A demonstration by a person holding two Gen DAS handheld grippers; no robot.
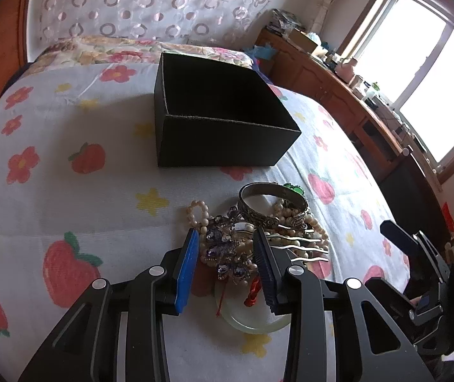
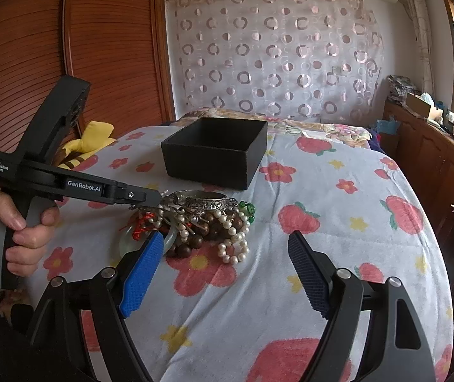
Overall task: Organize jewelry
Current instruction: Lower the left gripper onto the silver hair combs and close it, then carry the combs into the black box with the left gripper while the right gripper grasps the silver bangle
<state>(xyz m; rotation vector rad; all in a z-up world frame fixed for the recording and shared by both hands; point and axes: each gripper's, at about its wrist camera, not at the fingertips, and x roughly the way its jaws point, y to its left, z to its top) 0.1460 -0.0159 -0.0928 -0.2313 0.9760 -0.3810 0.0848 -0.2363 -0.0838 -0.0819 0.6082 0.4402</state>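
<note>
Two grippers work over a heap of jewelry [image 1: 252,232] that lies on the bed [image 1: 67,191], just in front of an open black box [image 1: 223,121]. The box stands upright on the flowered cover, apart from the heap.

The left gripper [image 1: 227,248] is down in the heap, on the side away from the box. Its blue pads [image 1: 187,270] are partly closed around a purple brooch [image 1: 227,251]; whether they press on it cannot be told. Under the brooch lies a pale jade ring [image 1: 252,315] with a red cord [image 1: 254,289]. A silver bangle [image 1: 273,205] rests on top of the heap, on its box side, with pearl strands [image 1: 199,211] around it.

From the right wrist view, brown beads [image 2: 195,240] and green beads [image 2: 247,208] show in the same heap. The left hand [image 2: 13,226] holds the left gripper's handle, whose body reads "GenRobot.AI" and, in smaller print, "Data Acquisition System".

The right gripper [image 2: 227,254] hovers wide open beside the heap, on the side away from the box, holding nothing. Its blue pad [image 2: 142,280] stands near the jade ring.
</note>
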